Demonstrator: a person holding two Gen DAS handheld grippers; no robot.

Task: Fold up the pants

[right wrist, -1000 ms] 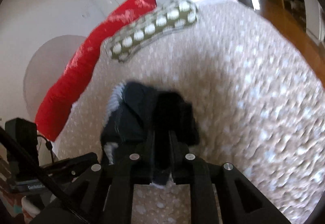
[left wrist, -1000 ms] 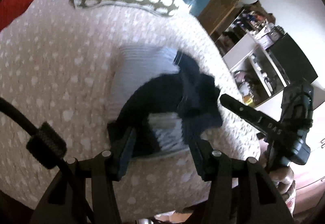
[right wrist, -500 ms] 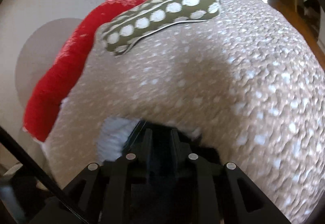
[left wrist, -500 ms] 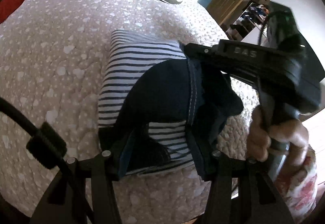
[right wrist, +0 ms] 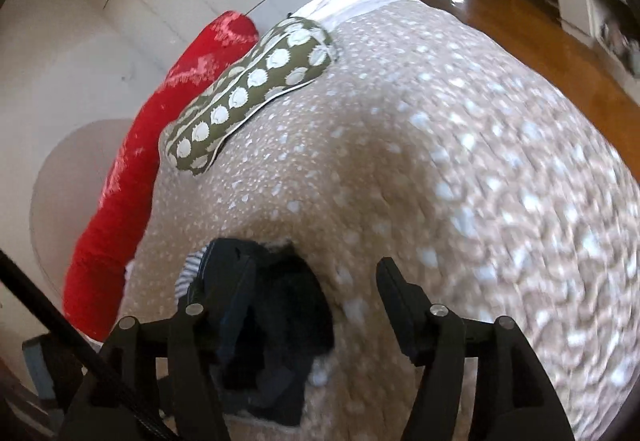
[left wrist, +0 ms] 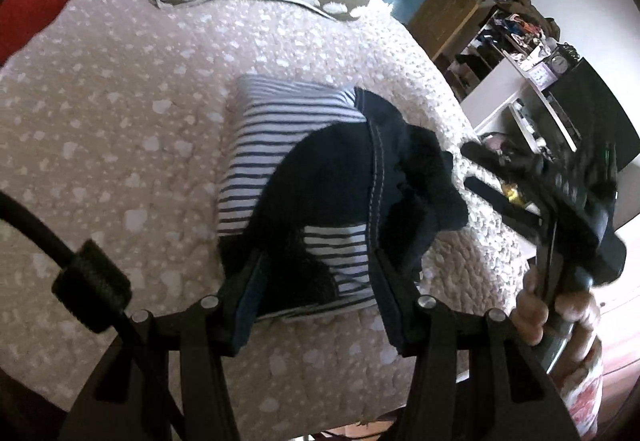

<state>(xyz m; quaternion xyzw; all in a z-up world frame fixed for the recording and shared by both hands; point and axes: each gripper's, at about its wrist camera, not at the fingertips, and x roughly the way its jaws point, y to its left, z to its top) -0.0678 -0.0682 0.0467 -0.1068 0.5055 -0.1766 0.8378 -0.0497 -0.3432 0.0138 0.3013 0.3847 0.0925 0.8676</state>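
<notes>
Black jaws of the right gripper point(right wrist: 316, 301) have just been opened wide, nothing pinched between them now. The left gripper point(left wrist: 316, 297) is kept half-spread around the pants point(left wrist: 344, 185), though real clamping can't be told. The dark bundle sits on striped cloth point(left wrist: 280, 121) atop the quilt point(left wrist: 120, 121). Probably best flattened gently so the fold isn't undone.

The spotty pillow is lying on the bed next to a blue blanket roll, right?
Not blue. The right wrist view shows the spotty pillow on the bed beside a red blanket roll.
</notes>
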